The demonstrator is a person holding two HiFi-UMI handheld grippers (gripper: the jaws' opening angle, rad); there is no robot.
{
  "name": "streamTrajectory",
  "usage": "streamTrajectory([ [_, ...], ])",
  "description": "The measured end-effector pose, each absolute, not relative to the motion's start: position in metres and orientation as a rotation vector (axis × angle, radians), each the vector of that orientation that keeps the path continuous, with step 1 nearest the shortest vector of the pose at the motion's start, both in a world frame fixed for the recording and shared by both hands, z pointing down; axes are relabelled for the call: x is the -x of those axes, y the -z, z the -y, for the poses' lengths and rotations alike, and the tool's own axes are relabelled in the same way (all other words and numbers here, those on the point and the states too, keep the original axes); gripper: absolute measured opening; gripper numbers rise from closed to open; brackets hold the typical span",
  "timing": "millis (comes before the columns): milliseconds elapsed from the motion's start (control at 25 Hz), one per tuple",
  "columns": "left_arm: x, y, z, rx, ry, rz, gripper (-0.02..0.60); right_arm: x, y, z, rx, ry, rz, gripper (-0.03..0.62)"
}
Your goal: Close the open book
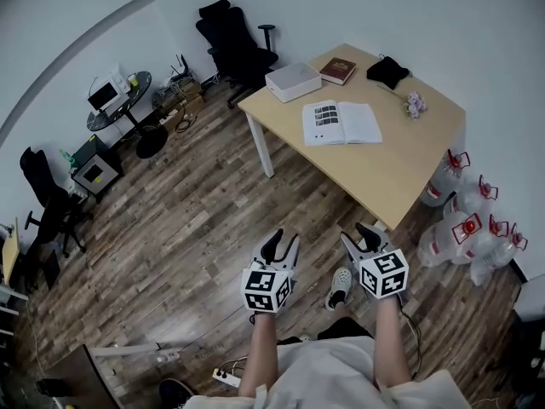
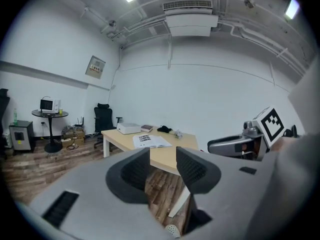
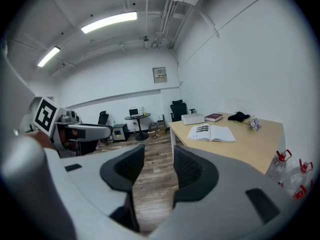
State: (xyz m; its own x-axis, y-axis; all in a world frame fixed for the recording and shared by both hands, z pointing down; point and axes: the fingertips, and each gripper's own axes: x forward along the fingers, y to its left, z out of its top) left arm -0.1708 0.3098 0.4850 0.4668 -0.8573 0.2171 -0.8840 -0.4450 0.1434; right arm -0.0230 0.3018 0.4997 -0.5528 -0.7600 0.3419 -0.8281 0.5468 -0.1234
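Both claws are held spread, with only floor and table seen through the gaps: the left gripper (image 1: pixel 283 244) and the right gripper (image 1: pixel 359 233) are carried side by side above the wooden floor (image 1: pixel 187 220). The open book (image 1: pixel 341 123) is laid flat, pages up, near the middle of the table (image 1: pixel 400 169), at about 12 o'clock from the right gripper, with bare tabletop around it. The table's near corner is found just past the right gripper at 1 o'clock. A wide stretch of floor is left free from 9 to 11 o'clock. Water bottles (image 1: pixel 468 228) are crowded at 3 o'clock, beside the table. A white box (image 1: pixel 293 81) is set at the far edge. The print on the pages cannot be read, and the person's forearms are cut off at the lower edge.
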Motion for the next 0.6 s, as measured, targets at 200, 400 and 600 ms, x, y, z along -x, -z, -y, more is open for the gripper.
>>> streamTrajectory([
  [200,0.152,-0.467,-0.250,-2.509,-0.227,1.501,0.173,0.008,-0.487,-0.233,-1.347,-0.459,2.570,0.189],
  [400,0.139,-0.461,-0.189,-2.487,-0.248,1.512,0.173,-0.002,-0.484,-0.177,-1.320,-0.495,2.578,0.189],
  [600,0.125,-0.470,-0.126,-2.431,-0.263,1.539,0.173,-0.022,-0.497,-0.123,-1.275,-0.552,2.573,0.190],
])
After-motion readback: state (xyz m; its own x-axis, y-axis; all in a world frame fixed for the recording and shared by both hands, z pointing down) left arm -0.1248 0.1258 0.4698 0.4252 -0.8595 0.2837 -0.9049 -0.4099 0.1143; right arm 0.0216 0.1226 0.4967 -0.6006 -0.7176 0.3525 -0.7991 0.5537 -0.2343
